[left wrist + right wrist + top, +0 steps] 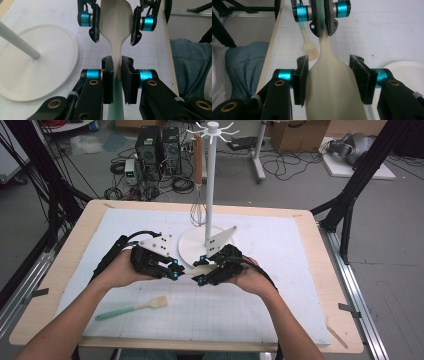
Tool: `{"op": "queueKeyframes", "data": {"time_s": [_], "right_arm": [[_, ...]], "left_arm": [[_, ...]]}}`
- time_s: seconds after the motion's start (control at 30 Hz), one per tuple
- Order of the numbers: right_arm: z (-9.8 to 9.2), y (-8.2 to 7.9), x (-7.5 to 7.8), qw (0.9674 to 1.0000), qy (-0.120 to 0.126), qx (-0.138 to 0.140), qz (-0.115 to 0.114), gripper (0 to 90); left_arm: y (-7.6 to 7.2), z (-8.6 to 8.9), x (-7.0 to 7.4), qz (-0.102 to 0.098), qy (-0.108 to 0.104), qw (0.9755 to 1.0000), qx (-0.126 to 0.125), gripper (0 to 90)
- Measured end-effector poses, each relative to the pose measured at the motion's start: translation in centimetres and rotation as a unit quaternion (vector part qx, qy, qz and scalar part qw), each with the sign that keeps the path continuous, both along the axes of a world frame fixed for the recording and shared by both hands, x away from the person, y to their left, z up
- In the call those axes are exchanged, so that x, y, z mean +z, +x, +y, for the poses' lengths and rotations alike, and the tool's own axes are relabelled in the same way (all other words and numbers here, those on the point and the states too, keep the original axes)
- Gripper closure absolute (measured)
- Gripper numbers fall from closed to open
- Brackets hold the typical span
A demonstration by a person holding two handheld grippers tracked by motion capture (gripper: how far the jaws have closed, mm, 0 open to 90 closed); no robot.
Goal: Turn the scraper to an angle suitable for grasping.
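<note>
A spatula [116, 22] with a cream blade and a pale green handle hangs level between the two grippers, above the white mat in front of the stand. My left gripper [116, 61] is shut on its narrow neck where the cream meets the green; it also shows in the high view [175, 271]. My right gripper [329, 60] faces it from the other side, and its pads [302, 80] lie against both edges of the wide blade [332, 87]. In the high view the right gripper [200, 269] sits just in front of the stand's base.
A white stand [192, 247] with a round base and tall pole rises behind the grippers, and a whisk [198, 195] hangs from its top hooks. A green-handled brush [132, 308] lies on the mat at front left. A wooden stick [336, 334] lies near the front right corner.
</note>
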State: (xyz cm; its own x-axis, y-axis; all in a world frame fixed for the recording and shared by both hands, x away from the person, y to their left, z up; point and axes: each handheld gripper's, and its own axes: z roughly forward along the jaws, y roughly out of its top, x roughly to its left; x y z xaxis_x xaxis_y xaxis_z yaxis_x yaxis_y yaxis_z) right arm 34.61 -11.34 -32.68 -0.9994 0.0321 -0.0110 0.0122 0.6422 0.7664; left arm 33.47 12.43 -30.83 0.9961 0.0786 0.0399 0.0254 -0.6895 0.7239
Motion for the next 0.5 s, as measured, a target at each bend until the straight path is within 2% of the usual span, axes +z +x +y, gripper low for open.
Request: {"op": "queueKeyframes", "data": {"time_s": [0.13, 0.3, 0.5], "right_arm": [[-0.13, -0.06, -0.02, 1.0, 0.002, 0.0, 0.001, 52.2], [-0.3, -0.21, -0.08, 1.0, 0.003, 0.0, 0.006, 53.7], [-0.47, -0.38, 0.02, 1.0, 0.008, -0.001, -0.001, 54.7]], "left_arm": [[-0.02, -0.08, -0.04, 0.004, -0.005, 1.0, -0.002, 80.0], [-0.03, -0.22, -0.14, 0.006, 0.0, 1.0, -0.006, 79.9], [0.0, -0.27, -0.14, 0.009, -0.001, 0.9999, -0.007, 80.0]]}}
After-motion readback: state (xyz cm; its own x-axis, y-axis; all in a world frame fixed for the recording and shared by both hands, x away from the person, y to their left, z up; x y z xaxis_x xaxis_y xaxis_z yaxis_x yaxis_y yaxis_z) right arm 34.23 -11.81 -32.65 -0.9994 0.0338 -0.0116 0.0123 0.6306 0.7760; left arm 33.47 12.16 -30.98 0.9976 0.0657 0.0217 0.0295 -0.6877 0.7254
